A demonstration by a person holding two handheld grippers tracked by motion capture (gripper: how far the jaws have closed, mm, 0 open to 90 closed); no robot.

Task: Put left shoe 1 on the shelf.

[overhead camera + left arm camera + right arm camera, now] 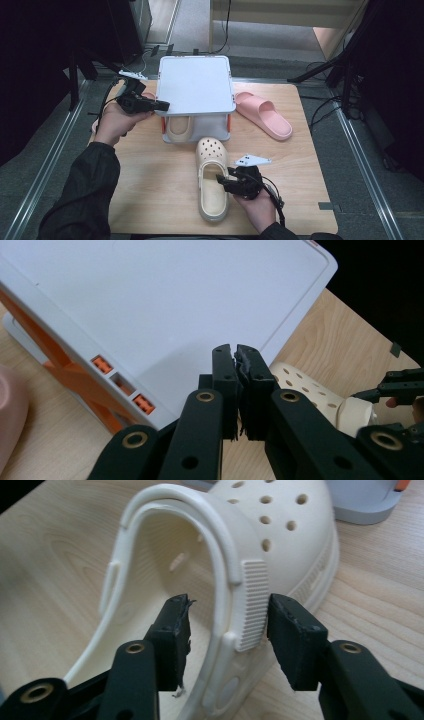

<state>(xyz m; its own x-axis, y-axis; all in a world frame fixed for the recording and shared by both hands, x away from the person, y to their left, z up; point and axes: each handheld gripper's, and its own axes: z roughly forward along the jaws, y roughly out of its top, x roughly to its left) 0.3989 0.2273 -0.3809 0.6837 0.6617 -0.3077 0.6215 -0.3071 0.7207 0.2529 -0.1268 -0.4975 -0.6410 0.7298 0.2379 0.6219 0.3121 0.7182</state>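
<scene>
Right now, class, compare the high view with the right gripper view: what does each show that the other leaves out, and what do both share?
High view alone: the pink slide sandal right of the white shoe rack, a second cream clog on the rack's lower shelf, the left gripper beside the rack, and both hands.

Right gripper view alone: the ribbed patch on the clog's strap, standing between the open jaws of the right gripper, apart from both.

Both: the cream clog on the wooden table, and the rack's base.

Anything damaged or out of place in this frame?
The rubber pads on both grippers look frayed at the tips: left gripper, right gripper. Otherwise one cream clog lies outside the rack.
</scene>
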